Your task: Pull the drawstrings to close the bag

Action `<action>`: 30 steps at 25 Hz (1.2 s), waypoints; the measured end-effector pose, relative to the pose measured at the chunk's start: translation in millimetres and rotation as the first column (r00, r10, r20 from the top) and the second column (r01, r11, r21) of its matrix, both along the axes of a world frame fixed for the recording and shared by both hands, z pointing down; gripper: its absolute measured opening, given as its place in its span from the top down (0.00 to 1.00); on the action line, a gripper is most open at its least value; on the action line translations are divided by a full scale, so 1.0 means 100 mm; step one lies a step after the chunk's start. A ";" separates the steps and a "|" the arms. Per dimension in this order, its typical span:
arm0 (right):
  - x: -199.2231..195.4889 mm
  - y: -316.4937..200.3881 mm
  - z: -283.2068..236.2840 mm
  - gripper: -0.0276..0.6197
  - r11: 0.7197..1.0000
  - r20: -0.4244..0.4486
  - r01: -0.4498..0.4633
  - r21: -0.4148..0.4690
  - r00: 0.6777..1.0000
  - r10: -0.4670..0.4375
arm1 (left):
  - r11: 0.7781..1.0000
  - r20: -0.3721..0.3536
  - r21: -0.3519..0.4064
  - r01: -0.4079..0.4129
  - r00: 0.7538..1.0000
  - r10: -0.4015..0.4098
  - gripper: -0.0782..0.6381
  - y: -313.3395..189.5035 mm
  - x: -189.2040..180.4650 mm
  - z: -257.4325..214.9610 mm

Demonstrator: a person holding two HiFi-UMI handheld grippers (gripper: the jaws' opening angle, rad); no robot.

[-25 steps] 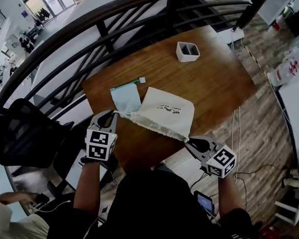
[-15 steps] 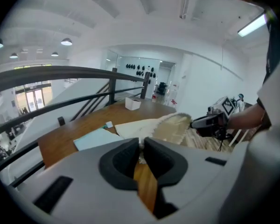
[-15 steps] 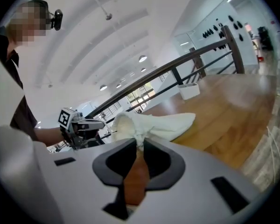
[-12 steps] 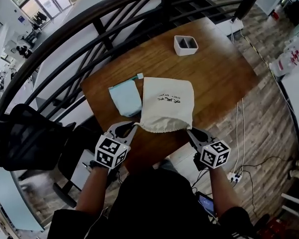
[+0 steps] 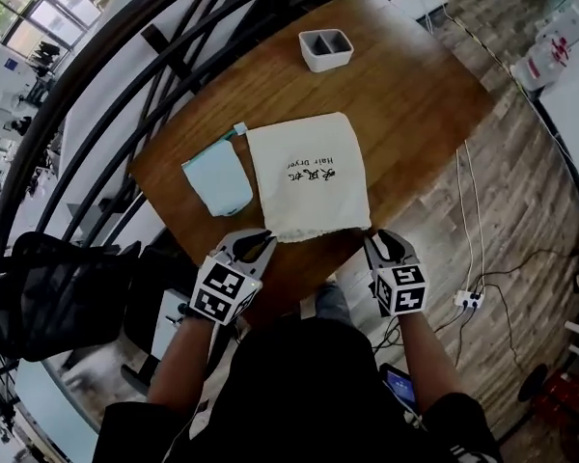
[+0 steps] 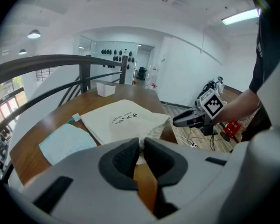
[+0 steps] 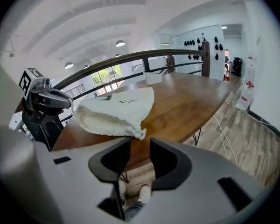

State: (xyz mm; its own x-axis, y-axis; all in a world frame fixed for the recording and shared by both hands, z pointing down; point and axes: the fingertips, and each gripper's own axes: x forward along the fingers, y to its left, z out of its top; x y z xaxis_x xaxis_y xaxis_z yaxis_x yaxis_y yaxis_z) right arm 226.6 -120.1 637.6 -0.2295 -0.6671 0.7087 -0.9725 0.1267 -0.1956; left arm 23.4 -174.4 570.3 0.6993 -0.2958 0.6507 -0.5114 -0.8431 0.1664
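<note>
The white drawstring bag (image 5: 309, 174) lies flat on the wooden table (image 5: 415, 114), its gathered mouth (image 5: 318, 231) at the near edge. My left gripper (image 5: 261, 240) sits at the mouth's left corner. In the left gripper view this gripper (image 6: 141, 148) is shut on a white bit of the bag's drawstring end, with the bag (image 6: 123, 120) just beyond. My right gripper (image 5: 374, 243) is at the mouth's right corner. In the right gripper view its jaws (image 7: 140, 150) are opening with nothing between them, and the bag's frilled corner (image 7: 139, 134) lies just past the tips.
A light-blue pouch (image 5: 219, 177) lies left of the bag. A white two-compartment container (image 5: 325, 48) stands at the table's far side. A dark railing (image 5: 125, 56) curves behind the table, and a black chair (image 5: 58, 297) is at the left. Cables (image 5: 473, 297) lie on the floor at the right.
The bag has swung from slanted to straight and its mouth has bunched narrower. Both grippers have come in close to the mouth's corners. The right jaws have parted and let go.
</note>
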 end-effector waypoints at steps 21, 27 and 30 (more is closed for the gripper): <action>0.01 -0.24 0.09 0.76 0.961 -0.087 -0.274 -0.032 0.959 0.271 | 0.999 -0.022 -0.002 -0.046 0.999 0.046 0.84 0.12 0.05 -0.09; 0.18 -0.40 0.17 0.79 0.943 -0.131 -0.331 -0.027 0.937 0.325 | 0.997 -0.030 -0.011 -0.078 0.997 0.077 0.84 0.22 0.02 -0.09; 0.25 -0.45 0.18 0.83 0.941 -0.139 -0.337 -0.021 0.933 0.331 | 0.997 -0.024 -0.017 -0.082 0.996 0.081 0.84 0.27 0.00 -0.08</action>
State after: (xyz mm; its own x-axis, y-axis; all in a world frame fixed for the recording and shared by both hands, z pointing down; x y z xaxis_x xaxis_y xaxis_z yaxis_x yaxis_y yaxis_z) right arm 252.0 -165.4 655.7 0.0988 -0.6571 0.7473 -0.9745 -0.2160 -0.0610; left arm 23.2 -147.5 562.6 0.7356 -0.2256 0.6387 -0.4369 -0.8786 0.1929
